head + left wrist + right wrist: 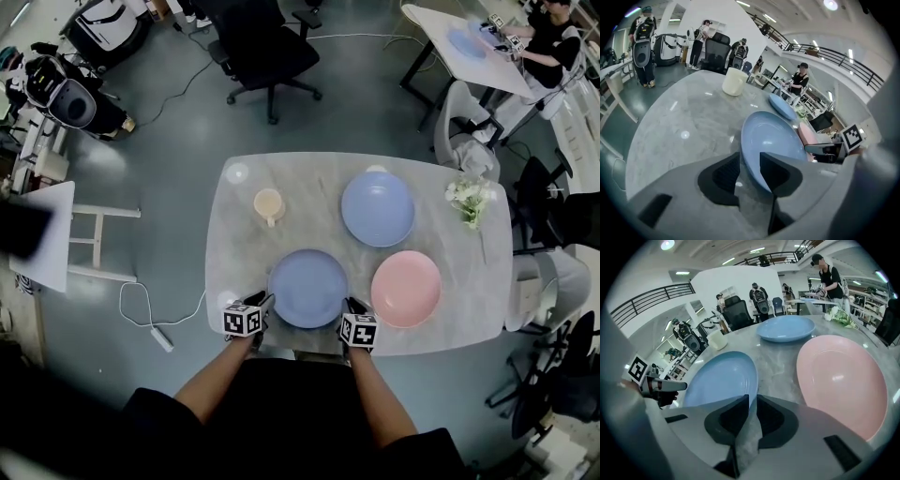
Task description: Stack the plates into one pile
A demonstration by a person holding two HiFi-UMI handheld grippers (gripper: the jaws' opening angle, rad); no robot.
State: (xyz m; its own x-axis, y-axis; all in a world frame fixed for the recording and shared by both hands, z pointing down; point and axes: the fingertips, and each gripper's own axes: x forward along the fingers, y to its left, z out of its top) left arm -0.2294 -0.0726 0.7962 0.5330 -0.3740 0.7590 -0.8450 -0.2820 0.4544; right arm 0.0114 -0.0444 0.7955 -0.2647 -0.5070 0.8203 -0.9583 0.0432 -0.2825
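Grey marbled table [309,178] lies under your hands. Your left gripper [265,302] stands well open, with the left rim of the near blue plate [307,287] showing in the gap, unpinched. Your right gripper [354,307] is all but closed on nothing, its tips at that plate's right rim. Each cube [243,320] bears black-and-white square markers. The pink plate [406,288] lies just right, apart. Beyond are the far blue plate [378,208], a cream cup [268,204] and flowers [469,201]. Past the table: blue-grey floor [159,159], a black chair [267,52], and a person [548,47] at a white desk [441,28].
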